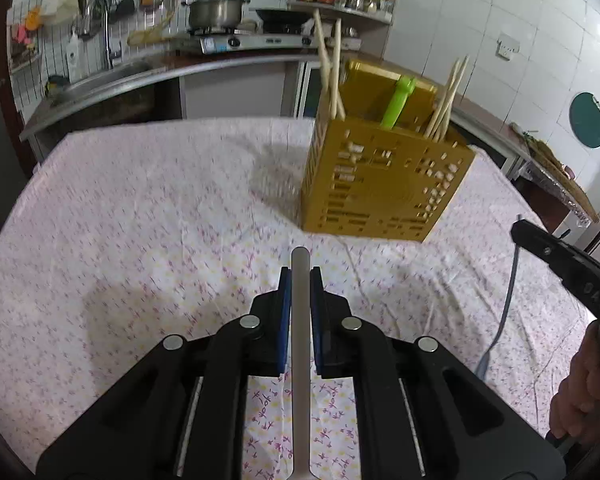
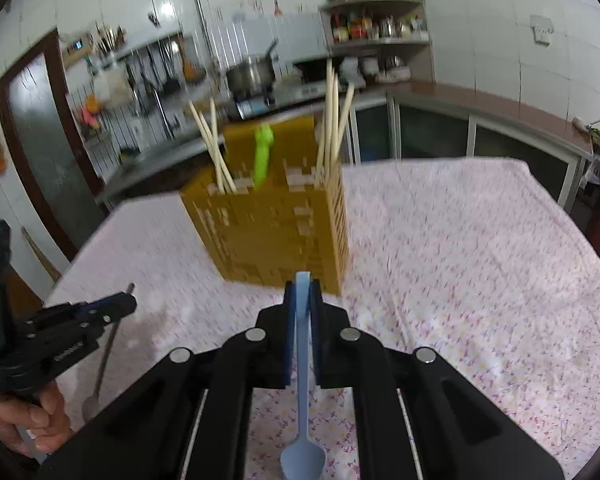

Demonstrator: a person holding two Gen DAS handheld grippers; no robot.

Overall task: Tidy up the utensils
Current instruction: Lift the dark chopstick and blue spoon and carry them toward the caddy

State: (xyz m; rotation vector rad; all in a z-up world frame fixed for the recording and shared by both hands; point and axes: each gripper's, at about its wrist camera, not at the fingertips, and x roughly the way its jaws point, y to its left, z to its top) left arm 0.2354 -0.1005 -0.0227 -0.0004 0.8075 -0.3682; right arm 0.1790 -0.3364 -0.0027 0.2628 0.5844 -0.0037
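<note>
A: What is the left gripper (image 1: 301, 276) doing?

B: Its blue pads are pinched on the handle of a grey utensil (image 1: 301, 344), whose end pokes out past the fingertips. Which kind of utensil it is I cannot tell.

A: And the right gripper (image 2: 302, 290)?

B: Pressed together on a light blue spoon (image 2: 302, 432), handle forward, bowl hanging near the camera.

A: Where is the holder?

B: The yellow perforated utensil holder (image 1: 384, 184) stands upright on the far part of the surface (image 1: 140, 216), which is covered with a pink flowered cloth. Pale chopsticks (image 1: 330, 68) lean out of its left and right ends, and a green utensil (image 1: 398, 102) sticks up in the middle.

A: Are the grippers near it?

B: Both are held above the cloth on its near side, apart from it.
</note>
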